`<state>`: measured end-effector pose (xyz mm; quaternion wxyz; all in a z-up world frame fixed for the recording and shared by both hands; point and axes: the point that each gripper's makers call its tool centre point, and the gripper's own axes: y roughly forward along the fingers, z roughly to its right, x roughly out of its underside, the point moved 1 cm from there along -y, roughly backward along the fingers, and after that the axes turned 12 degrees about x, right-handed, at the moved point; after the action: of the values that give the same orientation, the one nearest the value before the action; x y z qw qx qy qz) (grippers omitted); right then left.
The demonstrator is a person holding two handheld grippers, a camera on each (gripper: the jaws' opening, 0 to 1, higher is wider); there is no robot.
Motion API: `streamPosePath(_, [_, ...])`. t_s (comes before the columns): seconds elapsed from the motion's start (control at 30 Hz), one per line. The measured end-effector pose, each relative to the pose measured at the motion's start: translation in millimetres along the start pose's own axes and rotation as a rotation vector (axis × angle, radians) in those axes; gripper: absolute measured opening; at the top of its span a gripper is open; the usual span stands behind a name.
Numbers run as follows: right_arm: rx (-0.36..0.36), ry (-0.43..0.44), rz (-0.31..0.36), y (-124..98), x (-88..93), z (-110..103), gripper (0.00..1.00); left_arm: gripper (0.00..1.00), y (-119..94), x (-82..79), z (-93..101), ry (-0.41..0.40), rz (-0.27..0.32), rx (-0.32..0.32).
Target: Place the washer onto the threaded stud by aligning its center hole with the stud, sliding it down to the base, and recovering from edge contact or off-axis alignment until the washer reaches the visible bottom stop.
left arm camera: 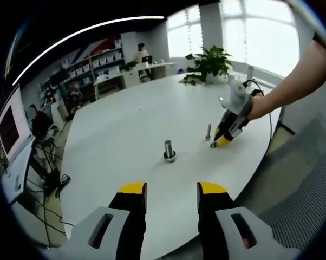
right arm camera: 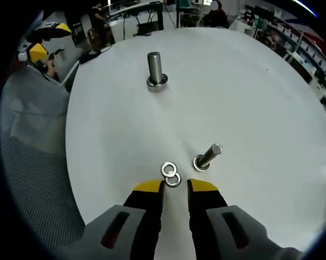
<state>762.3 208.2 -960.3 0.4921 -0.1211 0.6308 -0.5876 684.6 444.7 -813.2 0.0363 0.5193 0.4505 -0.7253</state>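
Yellow tips of my right gripper [right arm camera: 175,187] stand a narrow gap apart, gripping nothing, with two overlapping washers [right arm camera: 170,174] lying on the white table [right arm camera: 249,92] just beyond them at twelve o'clock; I cannot tell whether the tips touch them. A small stud [right arm camera: 207,156] stands at one o'clock beside the washers, a larger stud [right arm camera: 155,71] well beyond at twelve. My left gripper [left arm camera: 171,190] hangs wide and empty over the table's near edge; from there the washers are too small to make out.
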Motion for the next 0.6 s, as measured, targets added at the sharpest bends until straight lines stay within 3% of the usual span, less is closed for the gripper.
streamPosePath(0.2, [-0.009, -0.062, 0.015, -0.2, -1.5, -3.8, 0.16, 0.35, -0.8, 0.4, -2.3, -0.008, 0.003, -0.008])
streamPosePath(0.6, [-0.014, -0.081, -0.013, -5.9, 11.9, 5.5, 0.16, 0.35, -0.5, 0.8, -1.7, -0.015, 0.005, -0.002])
